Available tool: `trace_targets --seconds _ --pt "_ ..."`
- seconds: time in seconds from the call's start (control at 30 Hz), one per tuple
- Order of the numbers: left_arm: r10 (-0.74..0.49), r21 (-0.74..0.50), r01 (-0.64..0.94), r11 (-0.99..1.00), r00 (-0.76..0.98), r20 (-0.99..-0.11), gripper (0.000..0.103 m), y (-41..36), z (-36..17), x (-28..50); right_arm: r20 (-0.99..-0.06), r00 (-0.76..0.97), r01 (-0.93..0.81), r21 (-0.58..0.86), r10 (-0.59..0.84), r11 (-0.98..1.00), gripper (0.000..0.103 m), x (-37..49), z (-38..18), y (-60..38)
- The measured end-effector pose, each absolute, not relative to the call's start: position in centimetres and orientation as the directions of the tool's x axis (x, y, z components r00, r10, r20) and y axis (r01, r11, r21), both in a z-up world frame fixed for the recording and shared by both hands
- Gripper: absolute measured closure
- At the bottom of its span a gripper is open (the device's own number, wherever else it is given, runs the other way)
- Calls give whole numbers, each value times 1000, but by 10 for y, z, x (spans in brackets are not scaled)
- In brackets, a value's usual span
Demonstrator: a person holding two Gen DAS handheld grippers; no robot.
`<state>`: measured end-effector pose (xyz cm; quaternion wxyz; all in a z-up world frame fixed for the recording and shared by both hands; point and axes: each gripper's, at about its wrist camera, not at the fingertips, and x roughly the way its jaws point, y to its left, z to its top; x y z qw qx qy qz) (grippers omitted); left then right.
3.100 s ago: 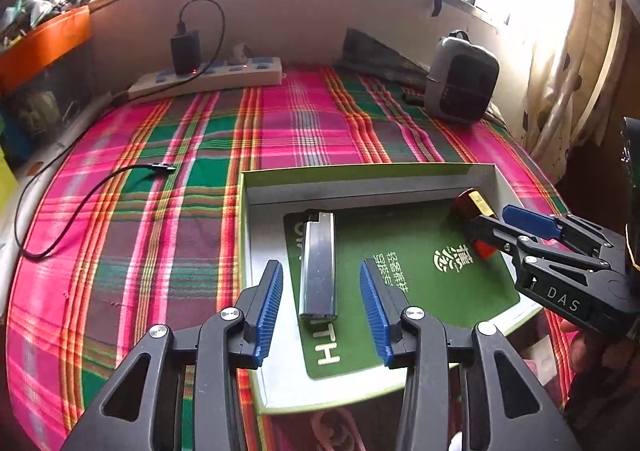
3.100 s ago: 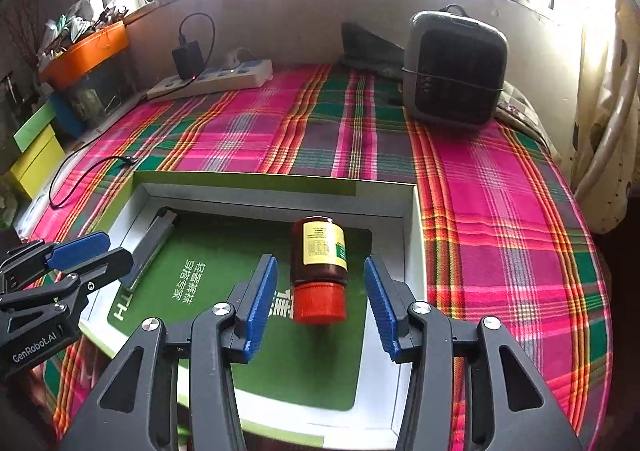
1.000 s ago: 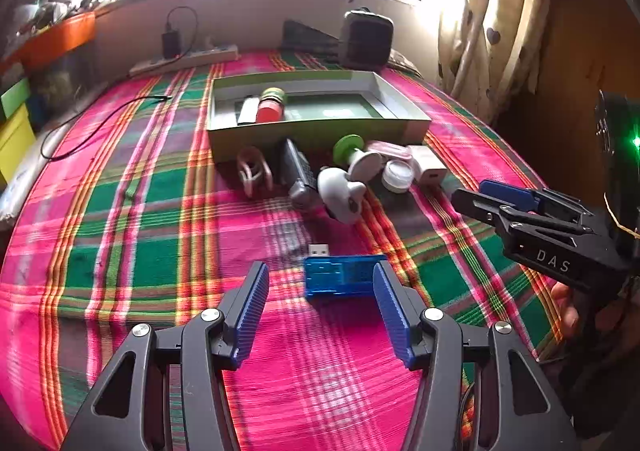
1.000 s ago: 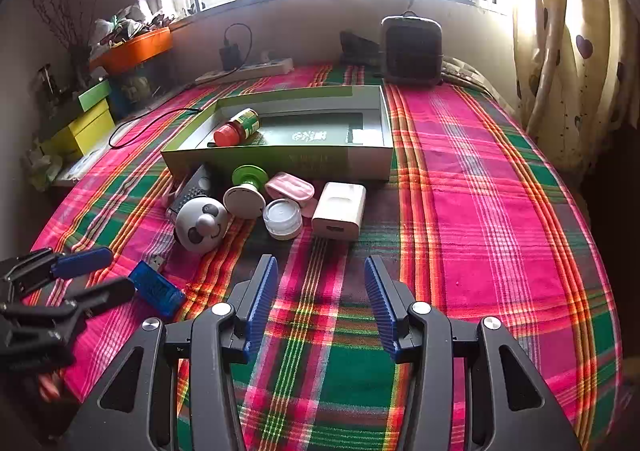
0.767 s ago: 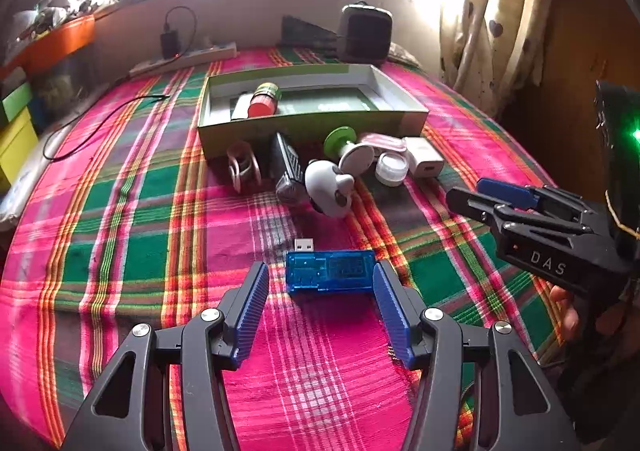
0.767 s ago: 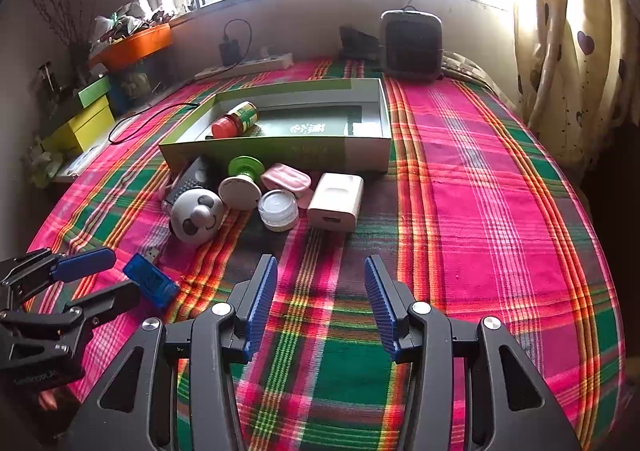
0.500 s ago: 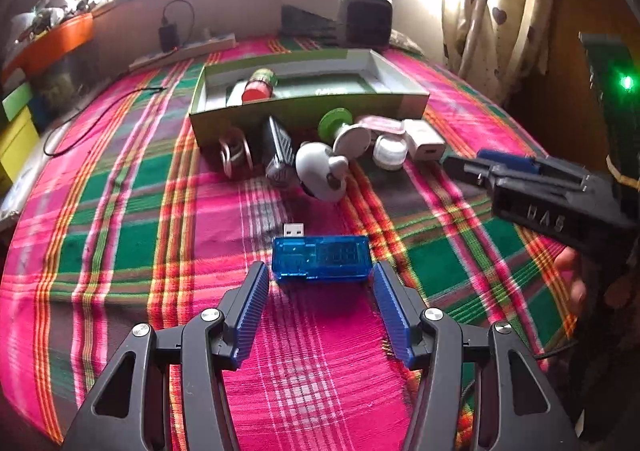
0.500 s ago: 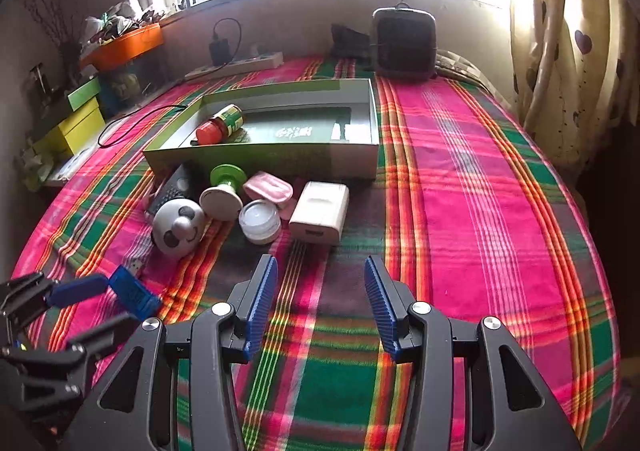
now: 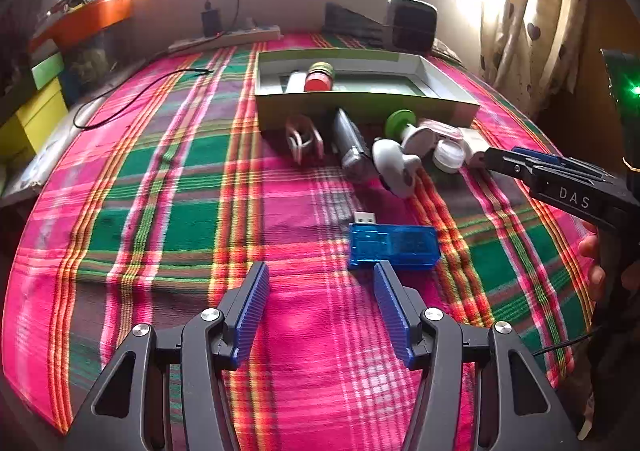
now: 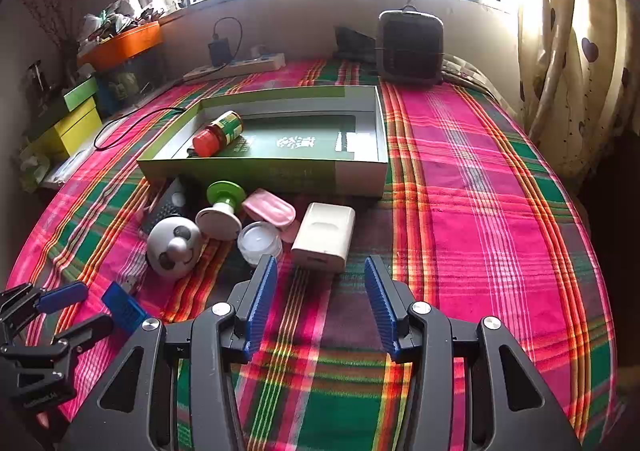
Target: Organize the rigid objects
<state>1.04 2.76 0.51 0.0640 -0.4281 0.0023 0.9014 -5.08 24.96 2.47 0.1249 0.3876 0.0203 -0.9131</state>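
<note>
- A plaid cloth (image 10: 480, 211) in pink, green and orange covered the surface; a window sill, a curtain (image 10: 568, 63) and a dark heater (image 10: 410, 47) stood at the back.
- The green tray (image 10: 280, 171) held a red-capped bottle (image 10: 218, 133) lying on its side near its left end.
- Just in front of the tray lay a cluster: a white box (image 10: 324, 231), a small round jar (image 10: 260, 241), a pink case (image 10: 269, 207) and a panda-faced ball (image 10: 173, 247).
- The blue USB tester (image 9: 394, 247) lay apart on the cloth, just beyond the left gripper's (image 9: 320, 305) right fingertip.
- Both the left and the right gripper (image 10: 320, 299) stood wide and empty.
- Bare cloth lay to the tray's right.
</note>
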Motion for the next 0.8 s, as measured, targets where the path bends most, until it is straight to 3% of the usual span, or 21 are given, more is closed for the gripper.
trace_targets --seconds 0.17,0.8 --pt "243 -166 -182 -969 -591 -769 49 31 9 11 -725 -661 240 37 -191 -970 56 -62 22 247" --pt "166 -89 -155 -984 -600 -783 48 52 7 3 -745 -636 249 50 -202 -967 56 -82 18 250"
